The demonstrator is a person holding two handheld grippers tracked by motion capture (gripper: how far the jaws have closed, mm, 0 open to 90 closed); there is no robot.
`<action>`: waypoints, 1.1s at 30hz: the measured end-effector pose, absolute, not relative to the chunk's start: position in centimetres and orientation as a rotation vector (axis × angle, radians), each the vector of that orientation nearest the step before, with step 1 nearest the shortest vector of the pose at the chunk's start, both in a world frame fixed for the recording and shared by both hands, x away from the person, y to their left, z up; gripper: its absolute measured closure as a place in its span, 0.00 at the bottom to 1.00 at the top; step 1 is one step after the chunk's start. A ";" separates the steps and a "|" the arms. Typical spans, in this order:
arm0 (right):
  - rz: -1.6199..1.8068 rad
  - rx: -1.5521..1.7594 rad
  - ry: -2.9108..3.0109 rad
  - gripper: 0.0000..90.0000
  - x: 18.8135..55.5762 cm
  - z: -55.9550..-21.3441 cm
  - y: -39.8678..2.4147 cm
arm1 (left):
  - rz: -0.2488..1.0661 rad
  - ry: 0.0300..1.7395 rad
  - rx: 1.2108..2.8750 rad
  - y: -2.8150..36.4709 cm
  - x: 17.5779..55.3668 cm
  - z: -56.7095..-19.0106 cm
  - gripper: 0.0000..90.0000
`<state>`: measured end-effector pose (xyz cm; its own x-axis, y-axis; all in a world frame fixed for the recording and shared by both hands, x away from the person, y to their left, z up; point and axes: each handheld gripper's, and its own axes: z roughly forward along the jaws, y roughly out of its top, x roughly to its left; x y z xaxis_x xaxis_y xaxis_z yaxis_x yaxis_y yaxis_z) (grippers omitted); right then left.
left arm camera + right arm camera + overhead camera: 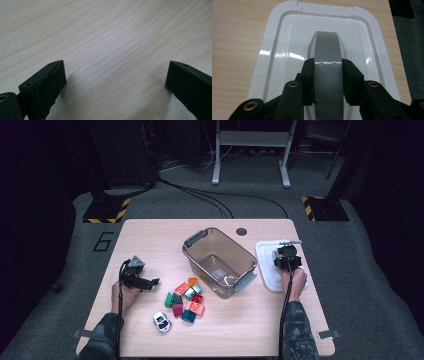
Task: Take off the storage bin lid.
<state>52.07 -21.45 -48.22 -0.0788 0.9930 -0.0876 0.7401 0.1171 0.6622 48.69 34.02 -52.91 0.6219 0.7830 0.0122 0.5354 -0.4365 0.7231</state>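
Holding your left gripper over bare table, jaws wide apart, nothing between them. Blocks and toy car lie beside the clear bin, which looks empty. Your right gripper clamps the grey handle of the white lid, near the table's right edge.

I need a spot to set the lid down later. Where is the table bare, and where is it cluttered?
Bare: the far left corner of the table beyond the left gripper, and the near right edge. Crowded: the toy bricks and toy car beside the clear bin.
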 end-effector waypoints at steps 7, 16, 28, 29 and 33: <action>0.680 1.672 1.860 0.60 51.5 -47.8 -21.7 | 0.455 1.029 2.145 34.0 48.7 -52.9 0.03; 0.756 1.662 1.867 0.28 49.3 -46.8 -22.1 | 0.455 1.029 2.145 34.0 48.7 -52.9 0.03; 0.832 1.558 1.930 0.11 45.2 -47.1 -21.0 | 0.457 1.030 2.143 34.0 48.7 -52.9 0.03; 0.832 1.558 1.930 0.11 45.2 -47.1 -21.0 | 0.459 1.031 2.144 34.0 48.7 -52.9 0.03; 0.849 1.533 1.968 0.07 44.1 -47.6 -20.3 | 0.457 1.032 2.141 34.0 48.7 -52.9 0.03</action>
<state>44.09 -20.29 -47.61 -0.2402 0.9707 -0.0111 0.6584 0.1713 0.7329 48.68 33.99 -52.94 0.6191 0.7853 0.0111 0.5357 -0.4326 0.7252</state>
